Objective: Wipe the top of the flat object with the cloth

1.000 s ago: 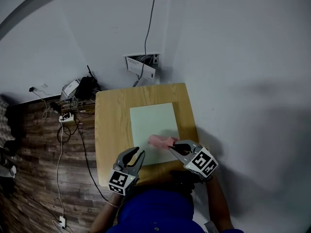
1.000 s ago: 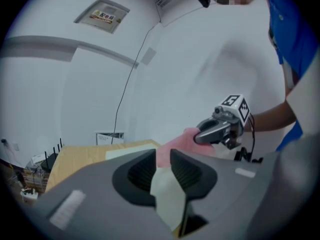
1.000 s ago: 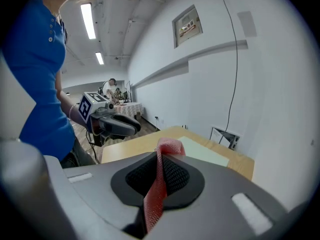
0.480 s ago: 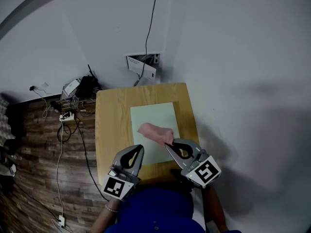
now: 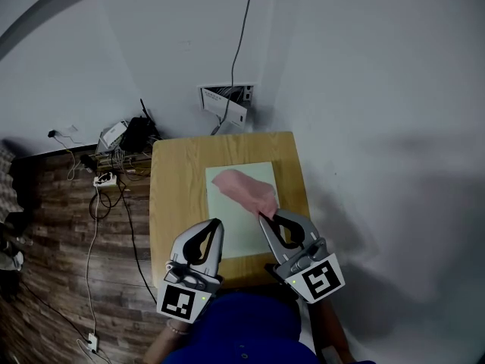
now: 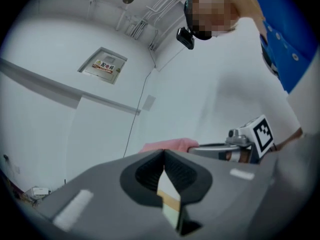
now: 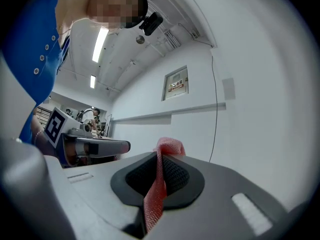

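Observation:
A pale green flat board (image 5: 236,230) lies on a small wooden table (image 5: 174,196). The pink cloth (image 5: 244,188) hangs in the air above the board, and my right gripper (image 5: 264,217) is shut on one edge of it. In the right gripper view the cloth (image 7: 159,184) is pinched between the dark pads of my right gripper (image 7: 160,156). My left gripper (image 5: 217,222) is held up beside it, over the table's near left part. Its jaws (image 6: 163,151) are shut with nothing between them. The cloth (image 6: 167,145) also shows in the left gripper view, beyond the closed tips.
A wall box (image 5: 225,101) with a cable running up stands behind the table. Cables and small devices (image 5: 117,142) lie on the wooden floor to the left. The person's blue shirt (image 5: 242,324) fills the bottom edge. A white wall is to the right.
Both grippers have risen toward the head camera. The right one has lifted the cloth off the board. The left jaws, open a second ago, have closed empty.

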`<state>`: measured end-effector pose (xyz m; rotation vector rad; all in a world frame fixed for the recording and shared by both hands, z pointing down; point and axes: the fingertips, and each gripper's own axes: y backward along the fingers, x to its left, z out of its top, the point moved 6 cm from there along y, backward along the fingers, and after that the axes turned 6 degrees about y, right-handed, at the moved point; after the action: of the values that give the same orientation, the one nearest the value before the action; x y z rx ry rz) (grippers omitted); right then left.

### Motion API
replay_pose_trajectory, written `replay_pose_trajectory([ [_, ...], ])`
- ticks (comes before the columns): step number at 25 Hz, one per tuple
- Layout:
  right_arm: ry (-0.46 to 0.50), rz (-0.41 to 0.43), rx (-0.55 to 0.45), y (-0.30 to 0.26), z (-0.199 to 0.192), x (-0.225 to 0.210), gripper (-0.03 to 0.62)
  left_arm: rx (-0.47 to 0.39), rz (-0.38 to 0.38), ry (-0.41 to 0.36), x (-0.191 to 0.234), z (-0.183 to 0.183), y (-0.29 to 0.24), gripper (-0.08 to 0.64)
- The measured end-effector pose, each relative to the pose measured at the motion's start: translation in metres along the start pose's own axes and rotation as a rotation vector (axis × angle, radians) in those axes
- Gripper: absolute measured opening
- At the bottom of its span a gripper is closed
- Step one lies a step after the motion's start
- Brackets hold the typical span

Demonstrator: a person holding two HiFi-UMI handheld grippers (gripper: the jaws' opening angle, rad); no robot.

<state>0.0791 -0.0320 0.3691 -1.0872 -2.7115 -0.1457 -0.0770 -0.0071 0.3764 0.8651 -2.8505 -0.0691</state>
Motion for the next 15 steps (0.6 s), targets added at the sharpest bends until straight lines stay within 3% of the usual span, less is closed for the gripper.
replay_pose_trajectory([
  [5, -0.036, -0.056, -0.032, -0.005, 0.002, -0.002, 0.014, -0.022, 0.005, 0.054, -0.002, 0.006, -0.011, 0.002],
  [15, -0.070, -0.147, -0.028, -0.003, 0.012, 0.002, 0.014, -0.002, 0.018, 0.065, -0.009, 0.008, -0.015, 0.003],
])
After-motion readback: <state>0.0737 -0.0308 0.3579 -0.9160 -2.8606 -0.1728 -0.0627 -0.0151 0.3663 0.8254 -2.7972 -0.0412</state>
